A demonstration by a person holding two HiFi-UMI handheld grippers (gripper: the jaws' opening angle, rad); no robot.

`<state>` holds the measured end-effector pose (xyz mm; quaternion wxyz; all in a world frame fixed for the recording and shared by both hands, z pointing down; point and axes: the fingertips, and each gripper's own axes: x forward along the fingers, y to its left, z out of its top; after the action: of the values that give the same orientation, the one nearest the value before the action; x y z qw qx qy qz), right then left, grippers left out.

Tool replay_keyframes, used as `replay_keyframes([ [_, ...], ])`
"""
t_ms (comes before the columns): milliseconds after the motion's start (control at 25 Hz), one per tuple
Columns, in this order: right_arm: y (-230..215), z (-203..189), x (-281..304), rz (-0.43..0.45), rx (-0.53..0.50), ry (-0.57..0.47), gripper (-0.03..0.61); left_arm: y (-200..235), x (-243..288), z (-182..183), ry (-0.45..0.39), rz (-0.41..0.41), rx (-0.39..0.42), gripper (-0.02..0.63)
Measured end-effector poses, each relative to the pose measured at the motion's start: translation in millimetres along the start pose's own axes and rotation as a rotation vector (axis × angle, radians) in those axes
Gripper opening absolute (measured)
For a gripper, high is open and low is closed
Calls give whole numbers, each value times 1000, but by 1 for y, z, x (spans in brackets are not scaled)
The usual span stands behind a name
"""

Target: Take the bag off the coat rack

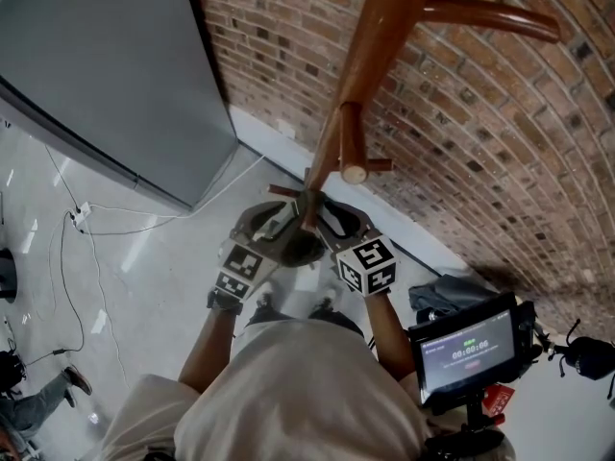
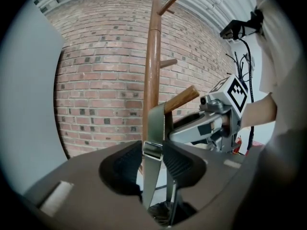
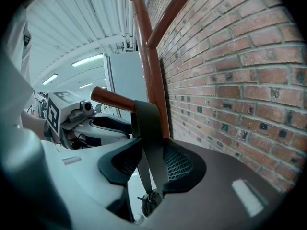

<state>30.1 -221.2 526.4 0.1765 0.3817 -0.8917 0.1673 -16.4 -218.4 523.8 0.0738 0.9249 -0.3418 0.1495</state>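
Observation:
A wooden coat rack (image 1: 370, 56) stands against the brick wall. A grey-green bag strap (image 2: 156, 121) is looped over one low peg (image 2: 182, 98). The dark bag (image 2: 165, 212) hangs below, mostly hidden. My left gripper (image 2: 153, 159) is shut on the bag strap at its metal buckle (image 2: 152, 149). From the other side, my right gripper (image 3: 151, 164) is shut on the same strap (image 3: 146, 123) just under the peg (image 3: 112, 98), with the bag (image 3: 151, 202) dangling beneath. In the head view both grippers, left (image 1: 288, 224) and right (image 1: 322, 221), meet at the pole.
The brick wall (image 1: 500, 133) runs right behind the rack. A grey cabinet (image 1: 96, 65) stands at left, with cables (image 1: 77, 221) on the white floor. A camera monitor on a stand (image 1: 469, 349) and a dark bundle (image 1: 447, 294) are at right. Upper pegs (image 1: 490, 15) stick out overhead.

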Motion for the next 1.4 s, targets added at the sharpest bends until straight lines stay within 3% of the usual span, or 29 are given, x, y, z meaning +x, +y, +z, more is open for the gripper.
replay_keyframes([
  [280,0,-2,0,0,1,2,132,-4,1,1,-7,-16,-7,141],
  [760,1,-2,4,8,-3,6,132,-6,26,-16,75,-2,62,144],
  [1040,5,-3,10,-21,-80,35,102,-3,32,-18,78,10,34,129],
  [1400,4,-5,10,-45,-98,40,57,-1,31,-18,61,-1,-33,83],
])
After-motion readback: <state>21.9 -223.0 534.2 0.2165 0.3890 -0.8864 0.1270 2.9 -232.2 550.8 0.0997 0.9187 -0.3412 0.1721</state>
